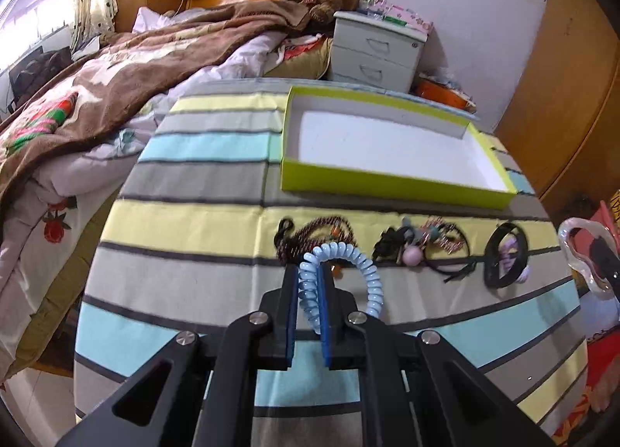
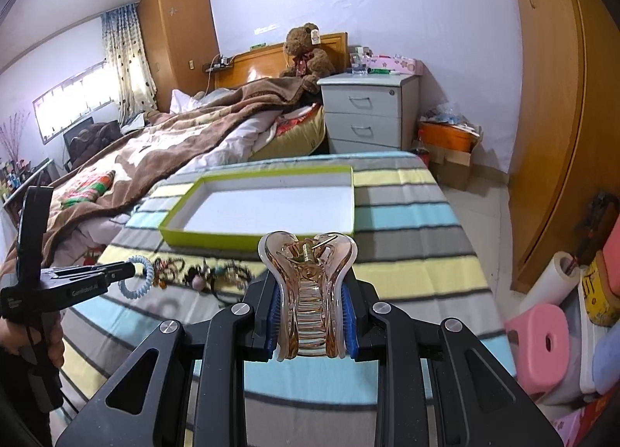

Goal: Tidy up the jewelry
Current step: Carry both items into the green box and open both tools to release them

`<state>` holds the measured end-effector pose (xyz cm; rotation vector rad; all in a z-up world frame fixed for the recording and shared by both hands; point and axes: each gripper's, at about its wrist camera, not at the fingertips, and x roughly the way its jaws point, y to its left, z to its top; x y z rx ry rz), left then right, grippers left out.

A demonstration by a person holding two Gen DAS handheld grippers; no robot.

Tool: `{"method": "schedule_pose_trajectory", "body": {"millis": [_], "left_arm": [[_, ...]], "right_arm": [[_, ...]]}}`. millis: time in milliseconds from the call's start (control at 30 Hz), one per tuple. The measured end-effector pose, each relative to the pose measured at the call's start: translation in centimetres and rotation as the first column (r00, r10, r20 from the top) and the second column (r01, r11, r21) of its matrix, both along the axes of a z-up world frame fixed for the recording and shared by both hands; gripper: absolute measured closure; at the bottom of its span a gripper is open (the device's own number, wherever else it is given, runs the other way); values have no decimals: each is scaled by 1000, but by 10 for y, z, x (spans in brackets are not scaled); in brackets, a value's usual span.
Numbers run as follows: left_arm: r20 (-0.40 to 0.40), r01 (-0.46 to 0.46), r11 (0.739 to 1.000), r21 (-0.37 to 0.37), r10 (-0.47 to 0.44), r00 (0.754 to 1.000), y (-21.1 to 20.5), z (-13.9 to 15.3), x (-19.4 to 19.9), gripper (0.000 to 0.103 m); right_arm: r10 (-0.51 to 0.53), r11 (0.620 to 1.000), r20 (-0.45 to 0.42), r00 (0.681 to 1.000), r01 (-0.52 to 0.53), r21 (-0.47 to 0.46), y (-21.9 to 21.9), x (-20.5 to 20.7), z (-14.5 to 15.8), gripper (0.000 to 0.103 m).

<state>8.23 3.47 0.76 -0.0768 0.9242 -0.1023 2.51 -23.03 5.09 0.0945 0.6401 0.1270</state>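
Jewelry and hair pieces are split between the two tools and the striped cloth [image 1: 201,222]. Between the blue pads [image 1: 291,315] of the left gripper [image 1: 309,280] sits one side of a pale blue spiral hair tie [image 1: 348,253]; the jaws are drawn narrow onto it, and the rest of the coil arches up and out to the right, free of the cloth. The right gripper [image 2: 310,284] is closed on a translucent amber claw clip [image 2: 308,292], pinched at its toothed lower half, with the spring hinge and curved wings rising above the fingertips.

Seen from the right wrist, the left gripper [image 2: 130,270] reaches in level from the left edge, its handle in a hand [image 2: 23,334], and the hair tie [image 2: 135,280] hangs as a ring off its tip above the cloth. From the left wrist, only a glossy loop of the claw clip [image 1: 577,253] shows at the right edge.

Just beyond the left fingertips a row of loose pieces lies across a yellow stripe: a dark beaded strand [image 1: 310,233], a tangle with a pink bead [image 1: 410,255], and a black ring-shaped band [image 1: 505,259]. Farther back stands a shallow green box [image 1: 387,179] with a white inside, holding nothing visible. A bed with a brown blanket [image 1: 128,78] lies left of the table, a teddy bear [image 2: 306,51] sits by the headboard, and a grey nightstand [image 2: 368,109] stands behind.
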Motion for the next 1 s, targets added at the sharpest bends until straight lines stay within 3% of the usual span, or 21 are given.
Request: {"method": "schedule_pose_trajectory", "body": {"millis": [233, 500, 900, 1000], "left_arm": [[47, 27, 999, -40, -25, 999, -1, 25, 22, 93], [71, 40, 996, -80, -35, 997, -3, 39, 70, 93], [29, 21, 988, -154, -17, 999, -4, 18, 136, 93], [17, 22, 990, -142, -20, 1000, -8, 12, 150, 93]], "right_arm": [[6, 1000, 7, 1000, -6, 17, 0, 36, 12, 76], [27, 1000, -40, 999, -26, 15, 1, 97, 6, 76], [55, 998, -148, 987, -57, -8, 2, 179, -28, 76], [63, 997, -173, 983, -68, -22, 4, 193, -36, 76]]}}
